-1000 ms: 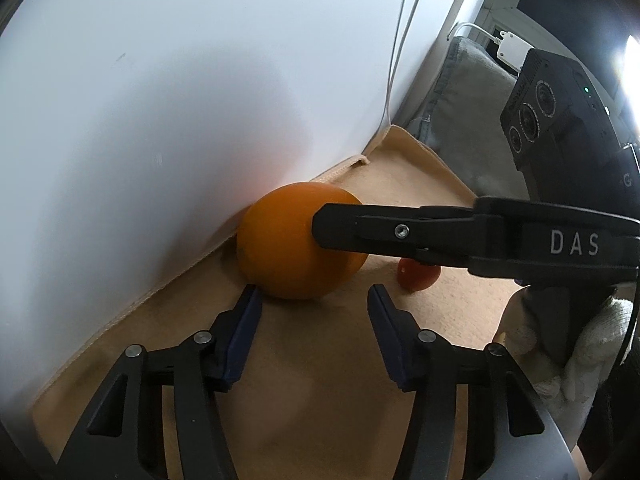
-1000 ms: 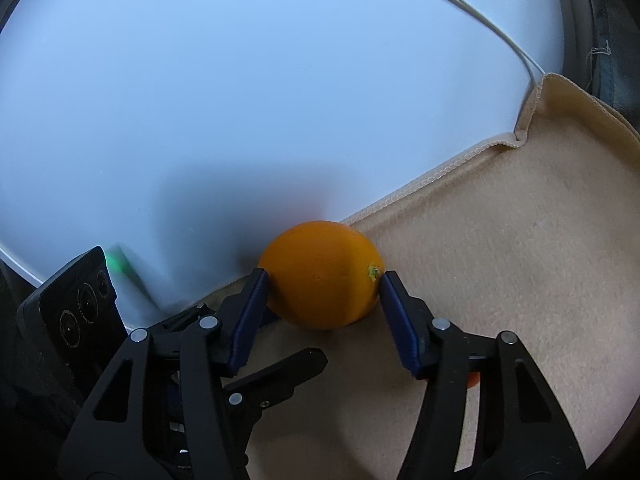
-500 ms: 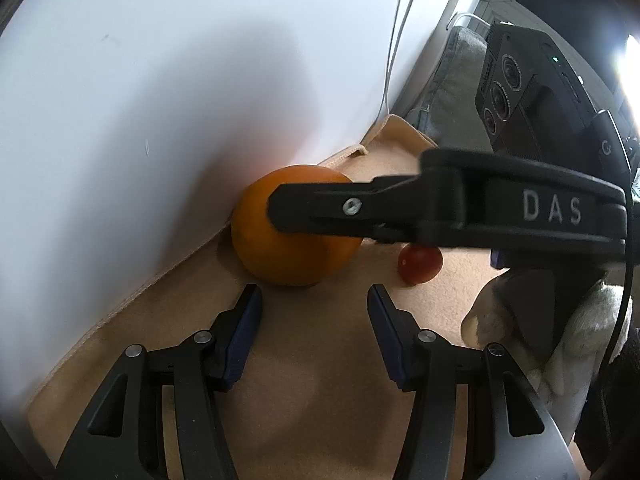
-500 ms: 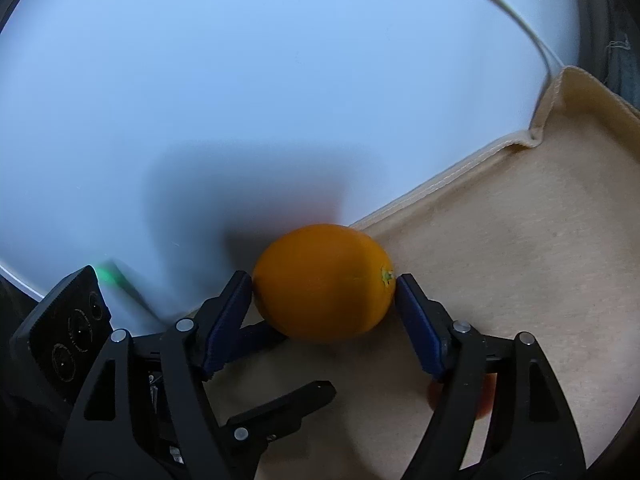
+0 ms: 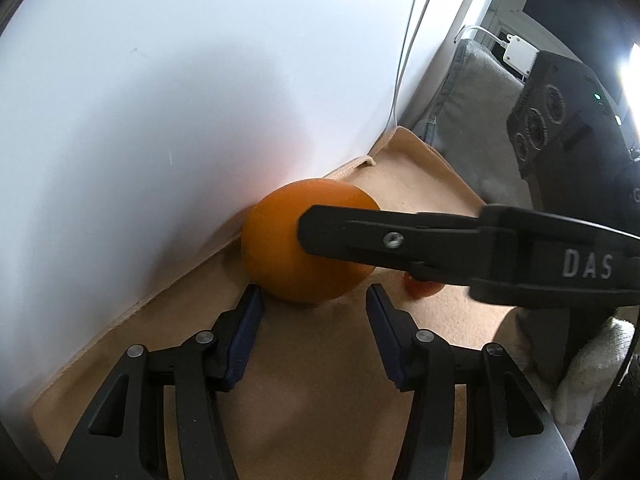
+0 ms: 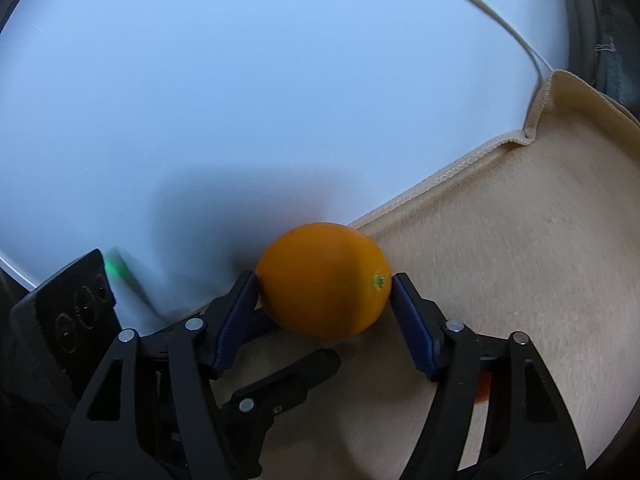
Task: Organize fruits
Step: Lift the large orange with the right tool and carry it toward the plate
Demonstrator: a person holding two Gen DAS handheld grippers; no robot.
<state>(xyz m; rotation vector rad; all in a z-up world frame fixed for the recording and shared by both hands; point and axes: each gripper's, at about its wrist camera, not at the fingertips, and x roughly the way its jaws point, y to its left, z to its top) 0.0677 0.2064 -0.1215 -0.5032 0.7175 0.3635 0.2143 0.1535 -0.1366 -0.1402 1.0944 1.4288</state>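
Note:
An orange sits on the beige cloth right against the white wall. My right gripper has its blue pads on both sides of the orange, touching it. Its black finger crosses the left wrist view in front of the orange. My left gripper is open and empty, its tips just in front of the orange. A small red fruit lies on the cloth to the right, partly hidden behind the right gripper's finger; it also shows in the right wrist view.
The white wall stands close on the left and behind the orange. A white cable hangs down it. The cloth's hemmed edge runs along the wall. A grey cushion lies beyond the cloth's far end.
My right gripper opened a little around the orange half a second ago and has now closed onto it again. My left gripper has barely moved.

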